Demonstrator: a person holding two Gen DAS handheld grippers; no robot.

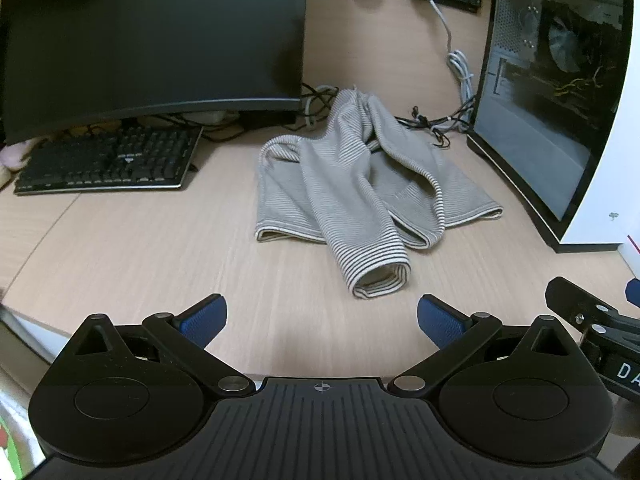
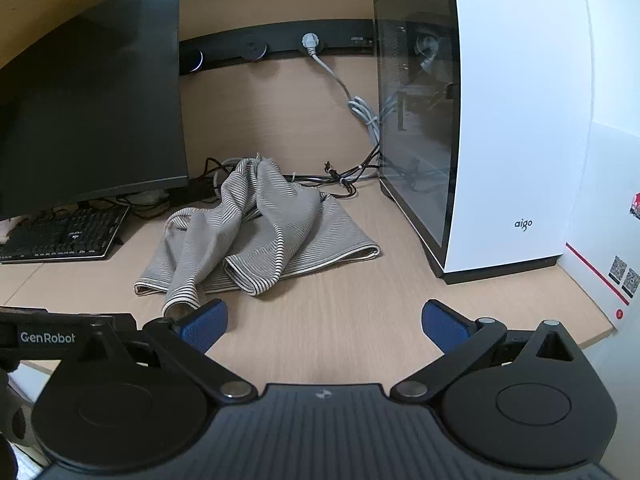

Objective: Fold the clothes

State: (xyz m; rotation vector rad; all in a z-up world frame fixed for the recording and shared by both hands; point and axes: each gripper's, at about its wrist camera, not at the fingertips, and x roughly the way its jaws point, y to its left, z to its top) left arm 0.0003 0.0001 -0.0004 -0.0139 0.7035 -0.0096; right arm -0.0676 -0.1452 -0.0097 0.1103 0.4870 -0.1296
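A grey striped garment (image 1: 352, 188) lies crumpled on the wooden desk (image 1: 140, 248), one sleeve reaching toward the front edge. It also shows in the right wrist view (image 2: 256, 232). My left gripper (image 1: 322, 320) is open and empty, hovering just short of the sleeve cuff (image 1: 380, 280). My right gripper (image 2: 325, 326) is open and empty, to the right of the left one, with the cuff (image 2: 180, 306) by its left fingertip. Part of the right gripper's body (image 1: 592, 320) shows at the right edge of the left wrist view.
A dark monitor (image 1: 152, 36) and black keyboard (image 1: 108, 160) stand at the left. A white PC case (image 2: 500, 120) with a glass side stands at the right. Cables (image 1: 436, 124) lie behind the garment. A white box (image 2: 608, 240) is at the far right.
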